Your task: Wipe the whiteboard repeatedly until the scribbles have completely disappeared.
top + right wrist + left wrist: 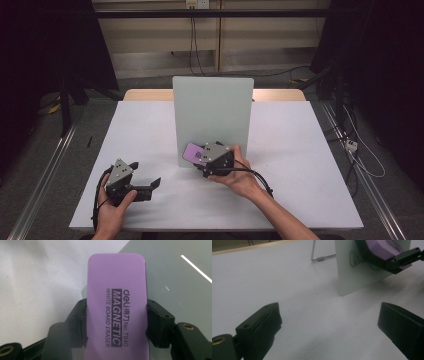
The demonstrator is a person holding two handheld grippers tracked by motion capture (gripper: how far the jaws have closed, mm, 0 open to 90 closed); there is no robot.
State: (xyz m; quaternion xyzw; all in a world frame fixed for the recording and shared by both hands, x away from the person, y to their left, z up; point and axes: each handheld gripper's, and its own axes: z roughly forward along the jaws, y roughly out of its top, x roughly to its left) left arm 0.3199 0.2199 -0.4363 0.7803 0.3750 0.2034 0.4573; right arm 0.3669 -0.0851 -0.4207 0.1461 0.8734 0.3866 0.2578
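At the foot of the small upright whiteboard (212, 117), pressed low against its face, is the purple eraser (196, 153), a magnetic whiteboard eraser by its printed label. The right gripper (207, 159) pinches it across its narrow sides, one black jaw on each long edge, so the eraser's long axis runs straight out along the jaws toward the board. In the right gripper view the eraser (117, 305) stands up between the two pads, with the grey board surface (180, 280) behind its upper right part and the white table (37, 285) to the left. The left gripper view shows faint pen scribbles on the board (354, 267) just beside the eraser (384, 250); I judge the coming move to be a wipe across the board face toward them.

The left gripper (134, 184) rests on the table (300, 165) well apart from the board, down at the near left, its jaws spread with nothing between them. The right hand (240, 175) is plainly the nearer one.

Counted: one eraser, one board, two grippers, one table.
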